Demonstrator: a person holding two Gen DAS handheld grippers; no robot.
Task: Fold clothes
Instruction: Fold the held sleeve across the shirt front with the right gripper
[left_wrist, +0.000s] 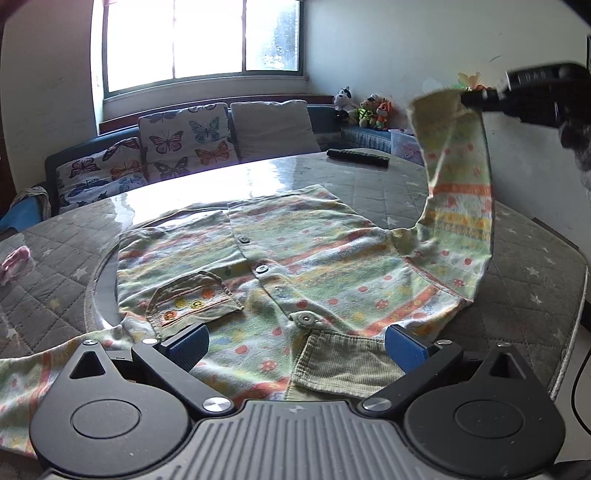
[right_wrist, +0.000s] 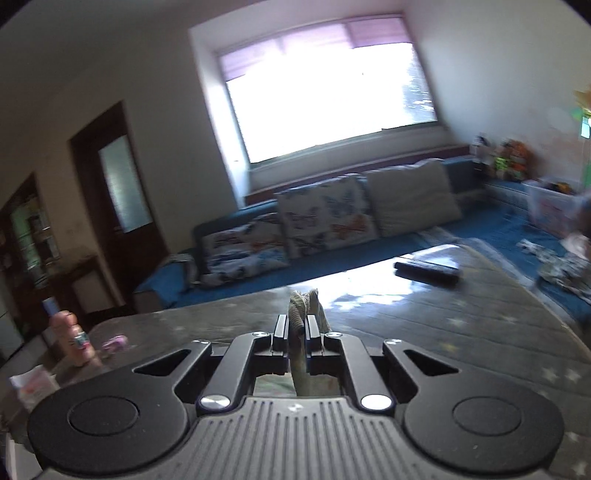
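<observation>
Indoors, quilted table (left_wrist: 517, 206) before butterfly-cushioned sofa (left_wrist: 177, 144).

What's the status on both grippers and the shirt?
Left gripper open, low over shirt collar end. Right gripper shut on sleeve cuff, lifted clear of table. Remote at far edge, clear of shirt.

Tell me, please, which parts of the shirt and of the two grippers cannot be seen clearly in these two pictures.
- Shirt, near edge: left wrist view, hidden under the left gripper body.
- Other sleeve: cut off by the picture's left edge.
- Right gripper fingertips: left wrist view, blurred, cuff covers them.
- Lifted sleeve below the cuff: right wrist view, hidden by the right gripper.
</observation>
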